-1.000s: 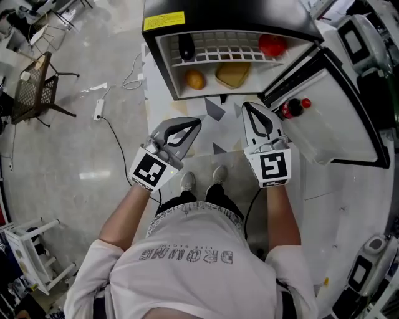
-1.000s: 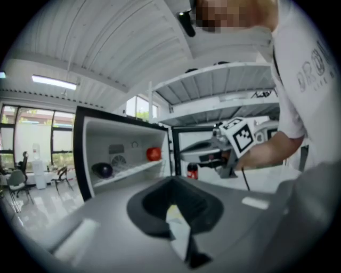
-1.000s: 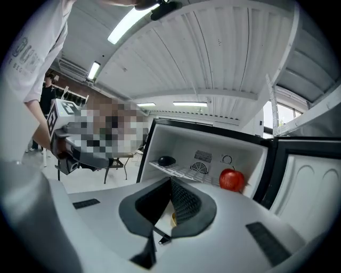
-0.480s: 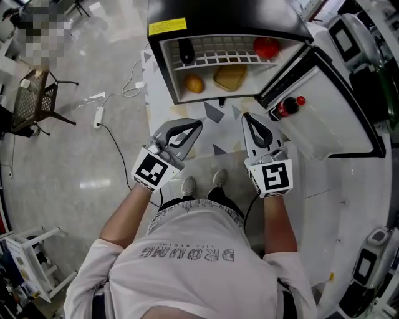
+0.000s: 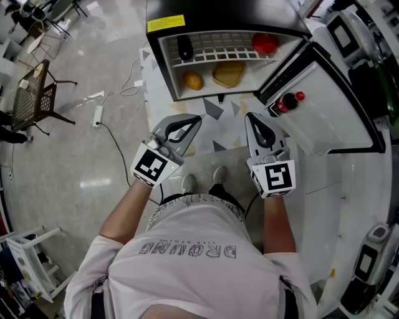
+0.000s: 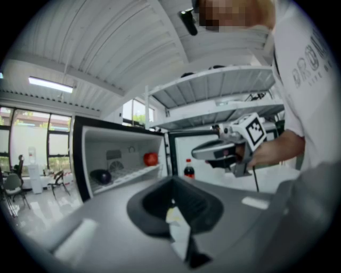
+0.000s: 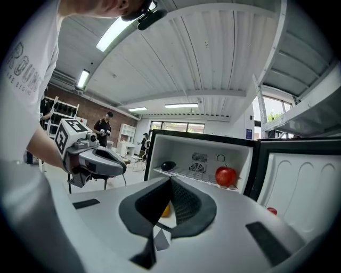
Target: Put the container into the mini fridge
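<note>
mini fridge (image 5: 218,12) wide open straight ahead, door (image 5: 330,124) swung out to the right, bare floor (image 5: 209,134) in front of the opening, wire shelf (image 5: 218,55) free in the middle, dark lump (image 5: 185,47) and apple (image 5: 264,43) at its ends, orange (image 5: 194,81) and brown loaf (image 5: 229,73) crowding the level below, bottle (image 5: 283,106) in the door

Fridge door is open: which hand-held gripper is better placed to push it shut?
Right, probably. The right hand-held gripper is nearer the door, which hangs open on that side; the left hand-held gripper is farther off. Both have jaws together and hold nothing.
</note>
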